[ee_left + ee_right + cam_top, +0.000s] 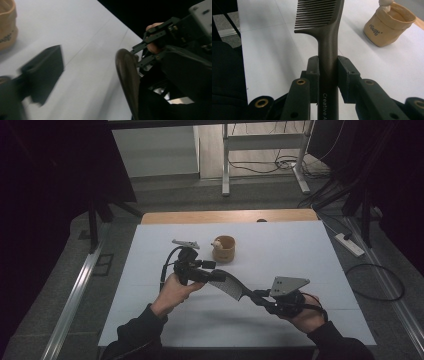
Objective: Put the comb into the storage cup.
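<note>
A dark comb [231, 286] hangs above the white table [300, 250] between both hands. My right gripper [257, 296] is shut on its handle, and in the right gripper view both pads [313, 72] press the handle below the teeth [318, 13]. My left gripper [216, 271] is at the comb's toothed end with its jaws open. In the left gripper view one blurred finger [42, 71] stands well apart from the comb [126, 72], seen end-on. The right gripper [160, 37] and its hand lie behind it.
A tan soft pouch [223, 249] stands upright at the table's middle back with a small white object [217, 244] in it; the same pouch [388, 23] appears in the right gripper view. A wooden strip [230, 216] edges the far side. A power strip [350, 245] lies on the floor, right.
</note>
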